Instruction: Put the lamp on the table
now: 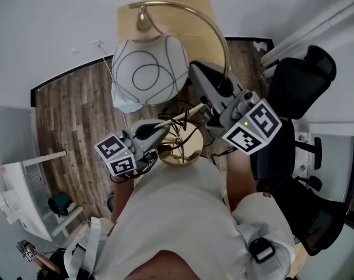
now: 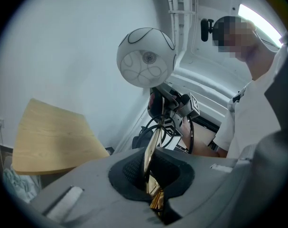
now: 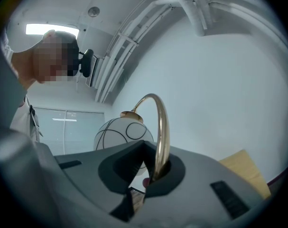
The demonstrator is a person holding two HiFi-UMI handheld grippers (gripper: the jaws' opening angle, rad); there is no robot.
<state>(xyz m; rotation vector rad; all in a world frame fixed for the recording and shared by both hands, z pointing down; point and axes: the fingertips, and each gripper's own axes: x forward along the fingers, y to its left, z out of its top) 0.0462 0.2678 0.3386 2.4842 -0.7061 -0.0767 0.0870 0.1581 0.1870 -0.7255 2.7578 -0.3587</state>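
The left gripper (image 2: 152, 175) has its jaws pressed together on a thin brass part low on the lamp (image 1: 149, 69) — the foot or the bottom of the stem, I cannot tell which. The lamp is held in the air in front of the person, above the wooden floor (image 1: 77, 115), its white globe hanging to the left and its round brass foot (image 1: 179, 147) close to the body. The right gripper (image 3: 155, 167) pinches the curved brass stem (image 1: 214, 34) higher up, jaws closed tight on it. The small wooden table (image 1: 182, 25) stands at the far side, against the wall, with nothing on it. The likely trouble is the smooth, narrow brass turning or sliding in either pinch, since the heavy globe hangs off to one side — or the black cable (image 1: 185, 116) looped near the foot catching. I can make out no container with anything in it.
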